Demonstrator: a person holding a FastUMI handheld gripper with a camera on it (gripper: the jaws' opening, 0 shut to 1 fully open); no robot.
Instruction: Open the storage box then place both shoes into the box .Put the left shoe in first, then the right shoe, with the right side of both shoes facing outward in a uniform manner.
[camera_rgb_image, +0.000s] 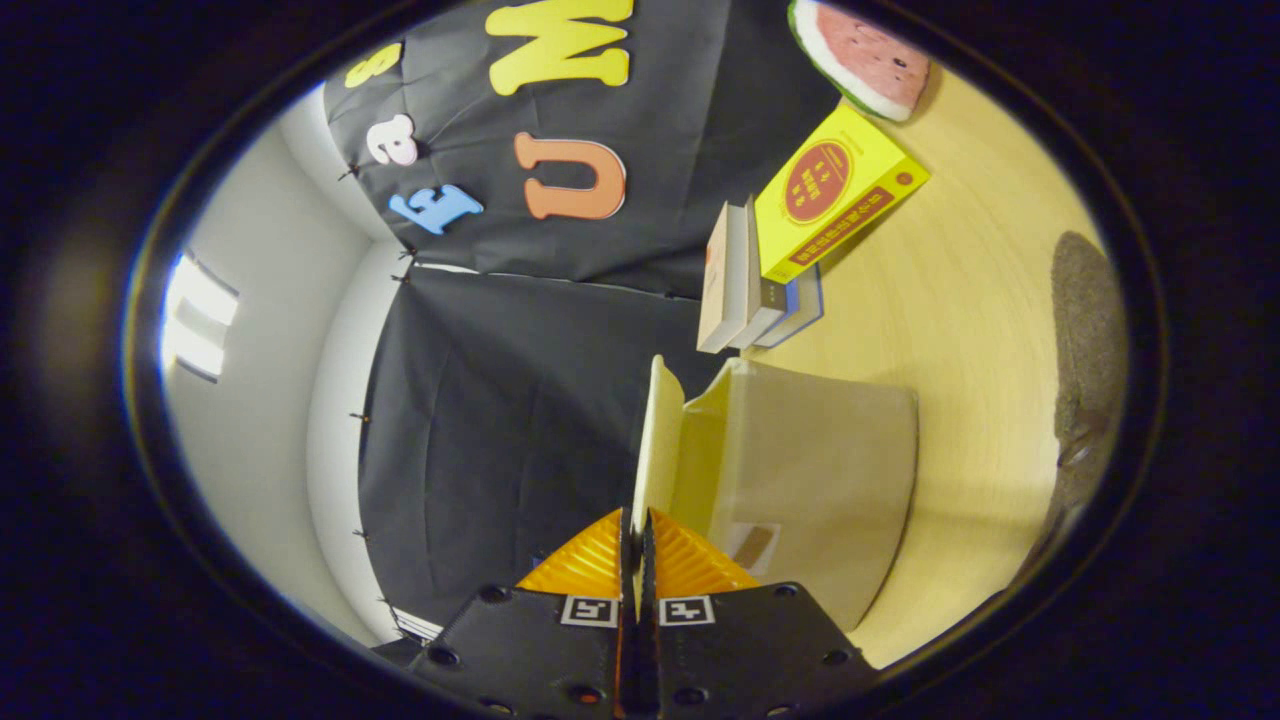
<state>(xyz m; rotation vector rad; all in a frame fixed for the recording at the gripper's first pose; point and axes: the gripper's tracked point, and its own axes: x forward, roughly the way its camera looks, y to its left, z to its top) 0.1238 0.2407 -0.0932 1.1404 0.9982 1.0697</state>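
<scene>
Storage box (810, 480) lies lengthwise along the table, its lid (655, 440) flap pinched between the closed fingers (637, 540).

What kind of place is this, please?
Probably a staged recording booth, not a real home: black cloth wall, pale wood table with books and a box. The gripper is shut on the box's lid.
</scene>
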